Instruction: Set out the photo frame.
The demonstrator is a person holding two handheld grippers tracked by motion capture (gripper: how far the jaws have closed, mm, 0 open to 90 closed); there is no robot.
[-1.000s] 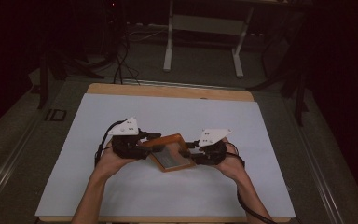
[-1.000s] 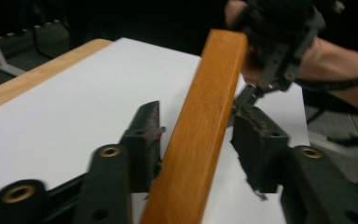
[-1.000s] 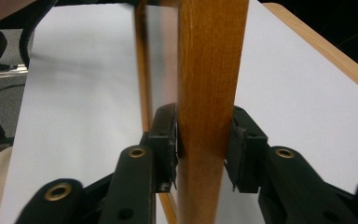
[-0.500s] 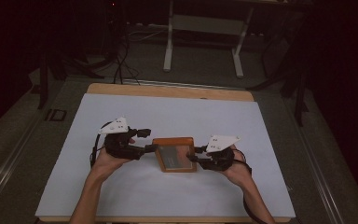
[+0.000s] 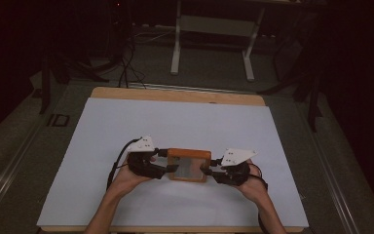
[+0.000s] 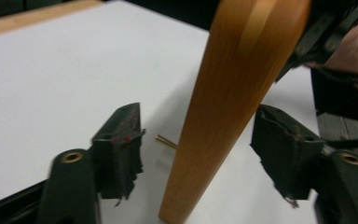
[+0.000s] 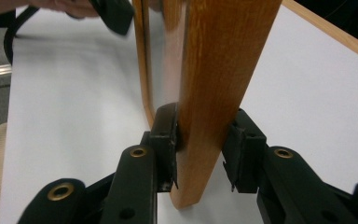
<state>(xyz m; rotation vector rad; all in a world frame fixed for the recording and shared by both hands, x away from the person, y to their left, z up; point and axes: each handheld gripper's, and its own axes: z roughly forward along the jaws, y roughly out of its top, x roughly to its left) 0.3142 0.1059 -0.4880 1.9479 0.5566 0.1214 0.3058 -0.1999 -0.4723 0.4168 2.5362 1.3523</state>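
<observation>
A small wooden frame [image 5: 189,165] with a grey panel is held between both grippers over the white sheet [image 5: 175,122]. My right gripper [image 5: 213,170] is shut on the frame's right edge; in the right gripper view its pads [image 7: 165,140] press both faces of the wood [image 7: 214,70]. My left gripper [image 5: 168,161] stands open astride the left edge. In the left gripper view the wood [image 6: 233,93] runs between the jaws with a gap on each side of my left gripper [image 6: 196,135]. Its jaws have just been closing a little around the frame.
The white sheet covers a wooden table whose far edge [image 5: 175,95] shows bare. A thin brass pin [image 6: 165,141] shows by the frame's lower end. Beyond the table are a dark floor, cables [image 5: 126,68] and a metal stand [image 5: 214,48].
Both hands came down and toward the near edge with the frame, which turned from slanted to square-on. The left jaws spread and now straddle its left edge.
</observation>
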